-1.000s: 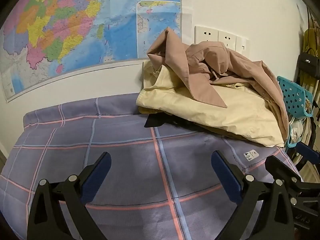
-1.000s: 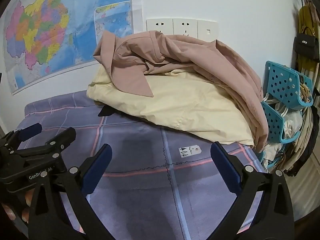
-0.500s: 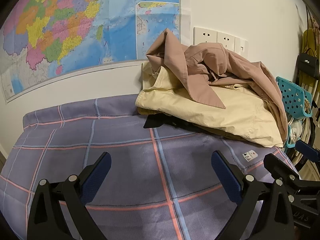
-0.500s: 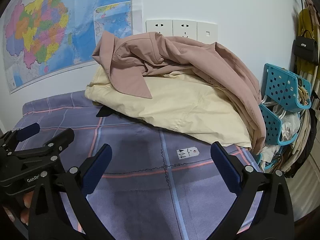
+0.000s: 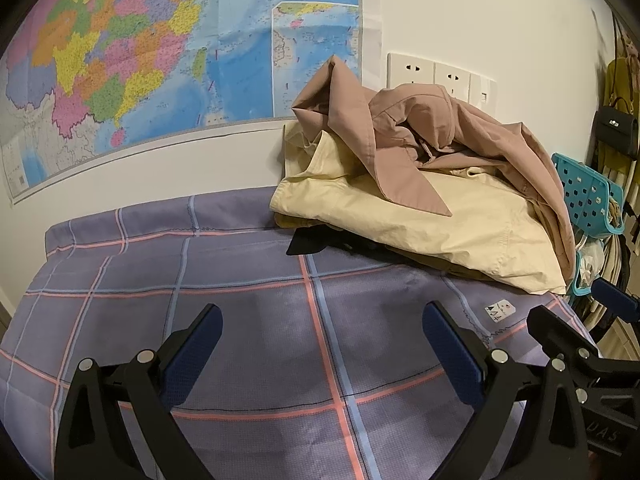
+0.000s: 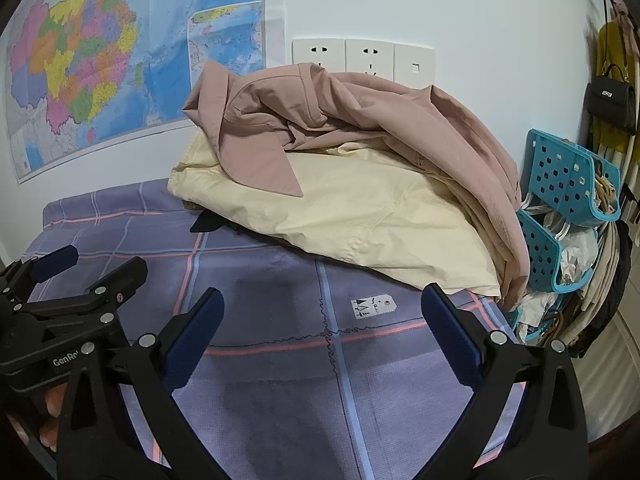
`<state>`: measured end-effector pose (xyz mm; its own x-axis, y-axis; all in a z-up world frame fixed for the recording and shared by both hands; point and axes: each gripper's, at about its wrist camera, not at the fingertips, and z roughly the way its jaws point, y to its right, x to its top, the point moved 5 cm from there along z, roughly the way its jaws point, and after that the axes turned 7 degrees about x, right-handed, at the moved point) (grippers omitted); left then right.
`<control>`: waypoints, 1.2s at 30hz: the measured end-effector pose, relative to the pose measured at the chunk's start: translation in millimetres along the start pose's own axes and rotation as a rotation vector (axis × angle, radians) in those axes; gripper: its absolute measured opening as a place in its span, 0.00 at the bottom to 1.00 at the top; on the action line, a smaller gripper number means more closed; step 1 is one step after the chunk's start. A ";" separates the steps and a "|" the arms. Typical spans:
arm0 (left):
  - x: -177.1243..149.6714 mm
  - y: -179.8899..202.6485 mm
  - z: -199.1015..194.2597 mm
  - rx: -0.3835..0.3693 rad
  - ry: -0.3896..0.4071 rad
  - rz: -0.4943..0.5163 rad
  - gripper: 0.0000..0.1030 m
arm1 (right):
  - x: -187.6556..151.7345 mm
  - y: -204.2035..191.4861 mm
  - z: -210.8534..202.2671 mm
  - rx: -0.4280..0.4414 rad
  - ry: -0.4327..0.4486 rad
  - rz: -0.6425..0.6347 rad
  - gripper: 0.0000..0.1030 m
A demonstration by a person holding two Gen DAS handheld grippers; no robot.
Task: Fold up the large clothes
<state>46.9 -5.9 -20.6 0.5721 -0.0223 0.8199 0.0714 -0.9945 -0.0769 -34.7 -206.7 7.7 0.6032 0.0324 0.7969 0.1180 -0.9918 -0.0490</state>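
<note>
A dusty-pink coat lay crumpled on a folded cream garment, piled at the far right of the plaid-covered counter against the wall below the sockets. The left hand-held gripper and right hand-held gripper hovered side by side, level above the bare cloth near the pile. Each had its jaws spread wide and gripped nothing.

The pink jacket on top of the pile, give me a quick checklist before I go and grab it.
1. Left gripper open and empty: ok.
2. Right gripper open and empty: ok.
3. Pink jacket on top, nothing covering it: ok.
4. Bare checked sheet in front for spreading it out: ok.
5. Jacket free of the cream garment beneath: cannot tell.
6. Jacket's right edge clear of the blue baskets: cannot tell.
</note>
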 end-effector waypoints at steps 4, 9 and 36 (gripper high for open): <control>-0.3 -0.1 0.9 0.002 -0.001 0.000 0.94 | 0.7 0.4 -0.3 0.000 -0.004 -0.002 0.95; -1.3 -0.9 1.5 0.002 -0.002 -0.001 0.94 | 1.0 0.4 -0.5 -0.004 -0.003 -0.006 0.95; -3.8 1.8 6.1 -0.002 -0.010 0.008 0.94 | 3.5 0.5 -1.4 -0.011 -0.007 -0.012 0.95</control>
<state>49.9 -6.9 -27.3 0.5808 -0.0297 0.8135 0.0652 -0.9944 -0.0828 -33.6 -207.2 11.4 0.6071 0.0453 0.7934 0.1168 -0.9926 -0.0327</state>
